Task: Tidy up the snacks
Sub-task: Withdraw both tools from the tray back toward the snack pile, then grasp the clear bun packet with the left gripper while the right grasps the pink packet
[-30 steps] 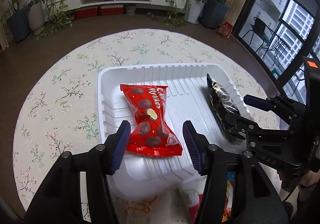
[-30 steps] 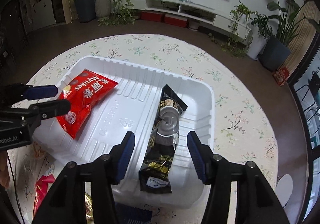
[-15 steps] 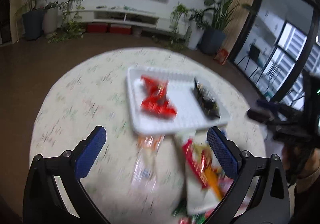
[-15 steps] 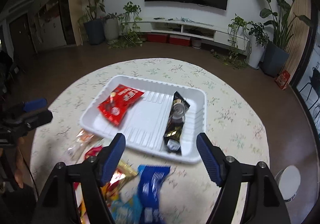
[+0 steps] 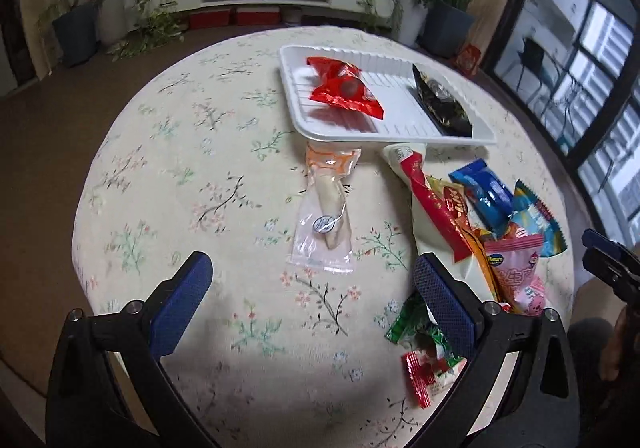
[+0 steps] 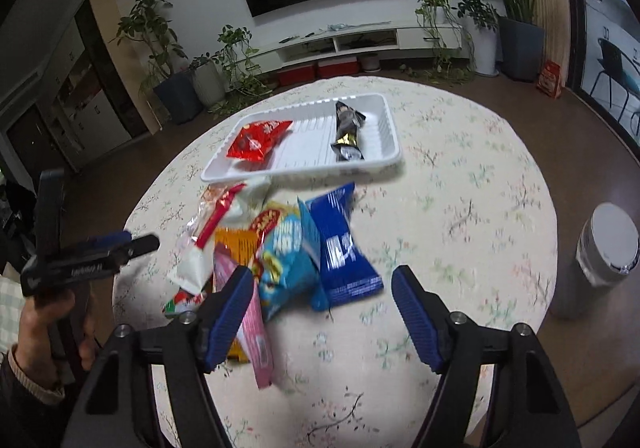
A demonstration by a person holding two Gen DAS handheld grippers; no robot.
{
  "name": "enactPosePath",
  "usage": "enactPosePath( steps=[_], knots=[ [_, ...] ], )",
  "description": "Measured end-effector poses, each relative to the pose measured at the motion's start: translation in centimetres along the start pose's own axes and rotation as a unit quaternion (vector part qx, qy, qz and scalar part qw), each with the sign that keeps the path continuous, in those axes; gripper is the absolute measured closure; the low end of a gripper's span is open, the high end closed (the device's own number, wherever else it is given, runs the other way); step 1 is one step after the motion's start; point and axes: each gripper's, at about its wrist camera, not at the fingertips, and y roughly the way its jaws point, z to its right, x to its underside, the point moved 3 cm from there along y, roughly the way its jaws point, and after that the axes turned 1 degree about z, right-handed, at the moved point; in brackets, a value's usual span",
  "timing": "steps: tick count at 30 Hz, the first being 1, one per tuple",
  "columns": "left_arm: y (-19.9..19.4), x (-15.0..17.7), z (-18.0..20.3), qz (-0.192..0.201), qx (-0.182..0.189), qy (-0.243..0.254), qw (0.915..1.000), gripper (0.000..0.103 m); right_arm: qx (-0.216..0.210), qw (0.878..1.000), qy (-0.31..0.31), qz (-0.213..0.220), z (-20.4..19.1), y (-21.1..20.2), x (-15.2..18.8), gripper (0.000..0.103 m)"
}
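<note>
A: Claws?
B: Left gripper [image 5: 310, 290] spread wide, empty. Right gripper [image 6: 322, 302] jaws have just been closing, still apart, empty.
A: Snacks?
B: Loose snack pile [image 6: 288, 248] frame centre; white tray [image 6: 390, 120] above.

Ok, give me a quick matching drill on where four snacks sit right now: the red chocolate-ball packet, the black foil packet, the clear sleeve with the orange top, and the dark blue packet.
Things:
1. red chocolate-ball packet
2. black foil packet
3. clear sleeve with orange top
4. dark blue packet

Places:
A. on the cloth, alone, just before the white plastic tray
B. tray, right side
C. in the loose pile on the cloth
D. tray, left side

Pairs: 1-D, 2-B, 3-A, 4-C
</note>
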Motion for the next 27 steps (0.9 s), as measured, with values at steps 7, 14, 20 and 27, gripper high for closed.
enactPosePath(
  steps=[7,14,20,27],
  knots=[
    [5.2,-4.4,1.0,-0.051,-0.044,0.051,0.9964,0.001,0.002,1.0,0.01,0.003,0.9,0.8,0.6,0.029],
    [10.1,-5.3,0.4,-0.093,-0.063,0.045,0.9926,0.016,-0.002,1.0,0.022,0.004,1.8,1.5,0.4,0.029],
    [11.0,-5.7,-0.1,-0.092,-0.048,0.037,0.9939,0.028,-0.005,1.0,0.016,-0.001,1.5,2.3,0.4,0.029],
    [10.1,-5.6,0.7,-0.086,-0.041,0.041,0.9946,0.069,-0.003,1.0,0.018,0.0,1.6,2.4,0.5,0.029]
  ],
)
